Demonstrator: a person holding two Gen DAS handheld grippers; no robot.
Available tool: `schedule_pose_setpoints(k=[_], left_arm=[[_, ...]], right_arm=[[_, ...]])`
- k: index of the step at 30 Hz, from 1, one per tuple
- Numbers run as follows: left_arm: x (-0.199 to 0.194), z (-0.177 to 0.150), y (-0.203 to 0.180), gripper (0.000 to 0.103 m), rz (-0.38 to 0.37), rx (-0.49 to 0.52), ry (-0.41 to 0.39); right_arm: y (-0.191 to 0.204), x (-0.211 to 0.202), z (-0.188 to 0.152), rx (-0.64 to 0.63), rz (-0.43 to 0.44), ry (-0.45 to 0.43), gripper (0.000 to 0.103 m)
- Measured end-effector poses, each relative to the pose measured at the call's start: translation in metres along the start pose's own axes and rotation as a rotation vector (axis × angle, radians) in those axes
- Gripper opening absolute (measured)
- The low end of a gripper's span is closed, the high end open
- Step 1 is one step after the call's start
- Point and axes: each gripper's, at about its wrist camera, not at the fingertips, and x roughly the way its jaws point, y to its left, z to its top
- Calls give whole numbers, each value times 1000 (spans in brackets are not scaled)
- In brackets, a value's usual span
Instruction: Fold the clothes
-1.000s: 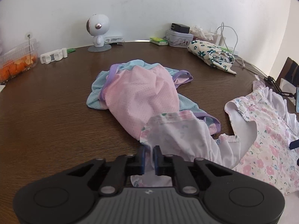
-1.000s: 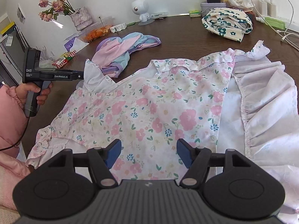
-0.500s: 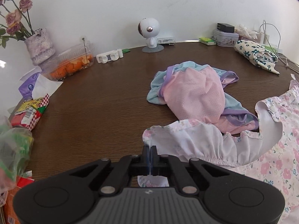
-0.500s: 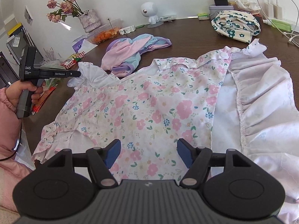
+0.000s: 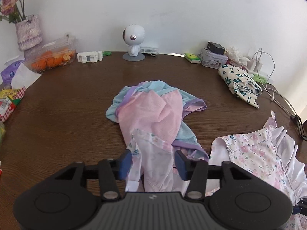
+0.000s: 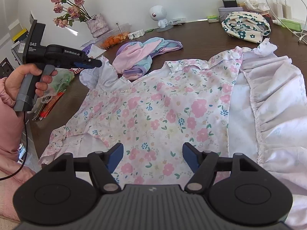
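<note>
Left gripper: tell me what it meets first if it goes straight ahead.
The left gripper, open, already has the floral dress's ruffled sleeve between its fingers. Just beyond lies the pink and blue garment, probably next, though depth is unclear.

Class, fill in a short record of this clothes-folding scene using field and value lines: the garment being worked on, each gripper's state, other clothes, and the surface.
Garment in work: floral dress, spread flat, ruffled sleeve between the left fingers
Left gripper: open, sleeve not pinched
Right gripper: open, over the dress, holding nothing
Other clothes: pink and blue bundle; folded green-flowered cloth
Surface: dark wooden table
Folding: not yet begun
</note>
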Motion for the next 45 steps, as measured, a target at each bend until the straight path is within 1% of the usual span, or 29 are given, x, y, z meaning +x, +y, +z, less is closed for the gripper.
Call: schedule_pose_setpoints(k=[3,5,8,9,14,19,21,22,23,24,25,26,27,29,31,36,39,41,42,45], left_arm=[[-2,-9,12,54,29,-21,-14],[-3,-15,21,58,48,-35,-24],[-4,-24,34,58,77,-57,-38],[0,-29,40,57,83,-75,-28],[11,-51,77,57,73,-191,-3],[18,-58,94,56,79,-218,-2],[23,-59,98,55,54,-235,-1],[25,-60,99,52,39,-242,0],[26,-59,98,46,29,-241,1],[28,-59,97,42,18,-239,3],[29,-59,97,25,8,-237,5],[31,-58,96,2,-3,-235,7],[32,-58,95,0,-13,-233,9],[33,-57,93,0,-23,-230,6],[30,-56,95,0,-38,-236,-8],[16,-47,103,0,-90,-256,-53],[11,-42,105,0,-121,-249,-63],[7,-39,104,0,-151,-241,-71],[5,-37,103,0,-165,-237,-75],[3,-34,100,0,-205,-219,-80]], right_arm=[[-1,-4,-3,0,8,-4,70],[-6,-7,-5,6,6,-9,71],[-13,-11,-7,25,11,-19,71],[-14,-11,-7,29,15,-21,71],[-12,-12,-9,21,33,-22,71],[-7,-11,-5,4,33,-19,71],[4,-13,4,-34,35,-21,71],[13,-15,11,-60,38,-29,71],[23,-17,21,-92,42,-39,71],[32,-17,29,-115,46,-43,71],[43,-15,40,-141,48,-45,71],[55,-13,50,-166,49,-45,71],[69,-7,61,-189,44,-41,71],[96,7,81,-236,36,-32,71],[123,28,94,-284,39,-6,71],[187,96,98,-444,-43,56,70],[210,135,96,-514,-93,68,69],[218,155,96,-519,-117,64,67],[219,165,97,-503,-133,63,66],[215,186,100,-446,-144,57,61]])
